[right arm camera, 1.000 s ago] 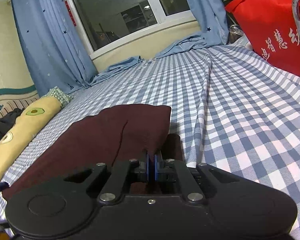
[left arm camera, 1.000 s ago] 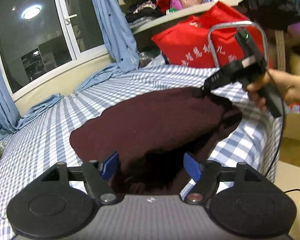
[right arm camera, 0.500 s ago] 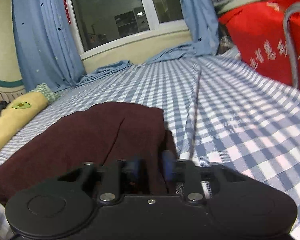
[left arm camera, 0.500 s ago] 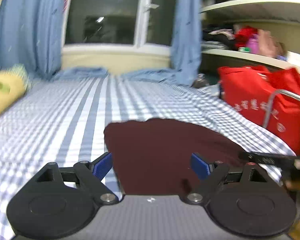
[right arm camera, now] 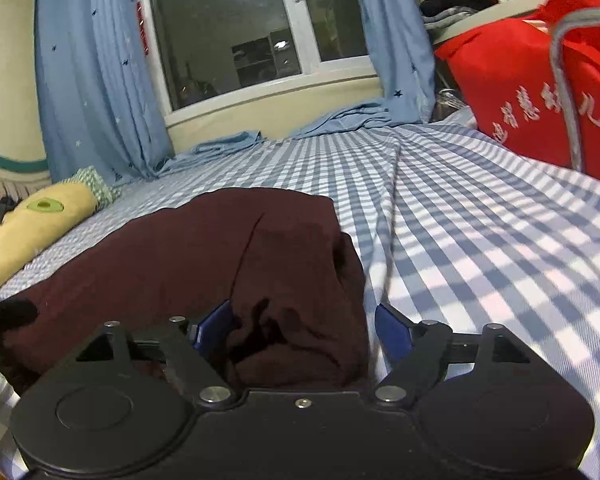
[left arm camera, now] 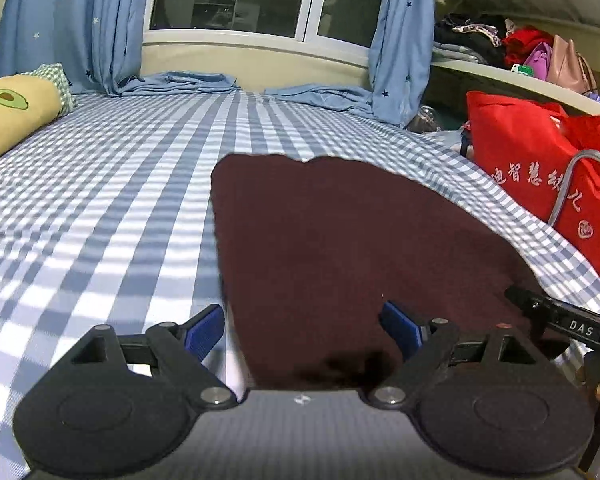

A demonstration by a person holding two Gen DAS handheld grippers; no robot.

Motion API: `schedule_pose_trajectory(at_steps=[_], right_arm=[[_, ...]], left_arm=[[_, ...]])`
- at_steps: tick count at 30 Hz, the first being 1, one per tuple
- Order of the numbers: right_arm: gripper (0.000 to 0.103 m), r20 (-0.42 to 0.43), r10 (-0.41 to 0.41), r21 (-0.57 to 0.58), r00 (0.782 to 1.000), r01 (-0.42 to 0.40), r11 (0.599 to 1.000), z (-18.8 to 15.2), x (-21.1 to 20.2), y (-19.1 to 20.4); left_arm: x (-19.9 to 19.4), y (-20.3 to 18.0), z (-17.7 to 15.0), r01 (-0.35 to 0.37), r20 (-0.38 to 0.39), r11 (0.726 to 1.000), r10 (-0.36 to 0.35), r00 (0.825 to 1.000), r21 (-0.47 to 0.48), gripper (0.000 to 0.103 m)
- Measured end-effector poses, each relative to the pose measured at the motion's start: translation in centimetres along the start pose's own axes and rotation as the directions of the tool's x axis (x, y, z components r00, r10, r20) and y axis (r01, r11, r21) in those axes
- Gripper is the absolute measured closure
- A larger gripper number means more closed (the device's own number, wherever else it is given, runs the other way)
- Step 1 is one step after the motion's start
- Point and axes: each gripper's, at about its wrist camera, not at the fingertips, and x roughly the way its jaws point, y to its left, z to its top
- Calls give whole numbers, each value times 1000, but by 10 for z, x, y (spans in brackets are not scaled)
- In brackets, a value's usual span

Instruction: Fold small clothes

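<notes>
garment: dark maroon garment (left arm camera: 340, 240), folded flat, lying on the blue-and-white checked bedsheet (left arm camera: 112, 208) at the near edge of the bed; exact type cannot be told.
layers: right wrist view shows an upper layer lapped over a lower one (right arm camera: 236, 248), with a bunched, wrinkled corner nearest the camera.
handling (judged): soft, limp, light; looks like a matte knit, so unlikely to slip, but layers may shift or drag apart if only one is pinched.
where to grip (judged): near corners or along the near hem, taking all layers together.
left gripper (left arm camera: 302, 330): released, jaws wide, straddling the garment's near left edge; pads clear of the cloth.
right gripper (right arm camera: 302, 328): jaws have just been opening; bunched corner sits between them, not pinched.
surroundings: avocado-print pillow (left arm camera: 12, 116) far left; red bag (left arm camera: 540, 168) right of bed.
</notes>
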Motion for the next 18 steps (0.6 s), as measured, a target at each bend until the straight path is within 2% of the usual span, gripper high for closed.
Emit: schedule_pose_trajectory(at_steps=[8, 18], right_arm=[[21, 72, -15, 87, 997, 8, 996, -25, -9, -5], [18, 87, -8, 73, 996, 1, 997, -28, -8, -5]], left_arm=[[1, 4, -19, 24, -11, 998, -25, 1000, -63, 15], [0, 1, -21, 22, -4, 997, -22, 1000, -80, 14]])
